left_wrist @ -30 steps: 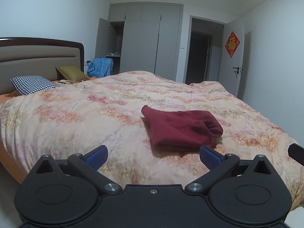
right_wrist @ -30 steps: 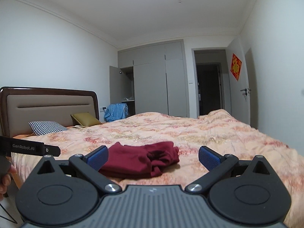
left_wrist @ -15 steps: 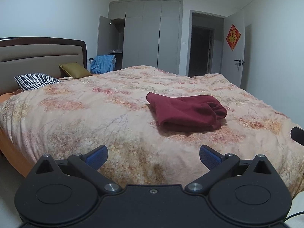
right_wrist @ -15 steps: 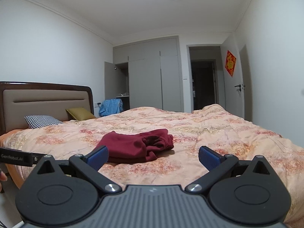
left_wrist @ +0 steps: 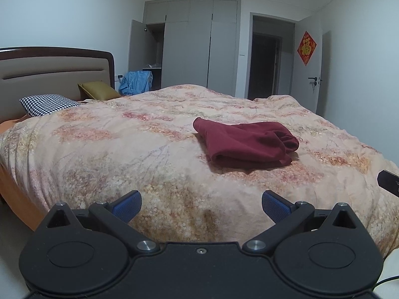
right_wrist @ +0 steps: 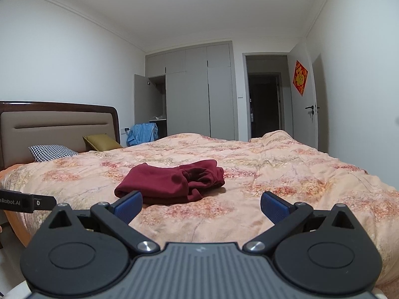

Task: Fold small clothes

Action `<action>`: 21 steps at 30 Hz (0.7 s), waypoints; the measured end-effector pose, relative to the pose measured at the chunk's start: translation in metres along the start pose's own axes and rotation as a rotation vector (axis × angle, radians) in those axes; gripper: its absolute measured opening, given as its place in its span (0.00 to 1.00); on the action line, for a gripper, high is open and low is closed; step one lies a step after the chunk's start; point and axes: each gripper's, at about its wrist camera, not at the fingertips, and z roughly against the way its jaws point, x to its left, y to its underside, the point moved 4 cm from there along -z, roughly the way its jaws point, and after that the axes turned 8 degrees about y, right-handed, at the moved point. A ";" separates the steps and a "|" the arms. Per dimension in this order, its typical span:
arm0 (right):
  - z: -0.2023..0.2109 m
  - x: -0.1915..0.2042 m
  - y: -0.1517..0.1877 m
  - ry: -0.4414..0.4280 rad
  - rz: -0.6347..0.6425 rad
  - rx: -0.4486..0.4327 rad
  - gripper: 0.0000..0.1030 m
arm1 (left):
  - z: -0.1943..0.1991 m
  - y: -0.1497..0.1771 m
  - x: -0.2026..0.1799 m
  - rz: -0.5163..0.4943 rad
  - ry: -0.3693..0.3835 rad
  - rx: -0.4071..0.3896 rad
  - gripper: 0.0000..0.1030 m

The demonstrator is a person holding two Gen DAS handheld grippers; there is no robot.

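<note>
As both tools draw back from the bed, the left gripper [left_wrist: 201, 203] and right gripper [right_wrist: 201, 204] hang spread wide and empty, short of the mattress edge. Beyond them the maroon garment [left_wrist: 245, 144] lies in a soft, lumpy bundle on the floral quilt [left_wrist: 124, 149], farther off than a second ago; the fold looks finished. The knit seems thick and matte, one rolled end bulging.

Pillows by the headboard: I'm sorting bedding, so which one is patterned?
The black-and-white houndstooth pillow, nearer the bed's edge; the olive-gold pillow beside it is plain.
</note>
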 end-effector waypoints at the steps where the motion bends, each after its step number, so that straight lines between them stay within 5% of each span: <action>1: 0.000 0.000 0.000 0.001 -0.002 -0.001 1.00 | 0.000 0.000 0.000 0.000 0.000 0.001 0.99; 21: 0.000 -0.002 0.000 0.001 -0.007 0.000 1.00 | -0.001 0.001 -0.001 0.001 0.002 0.005 0.99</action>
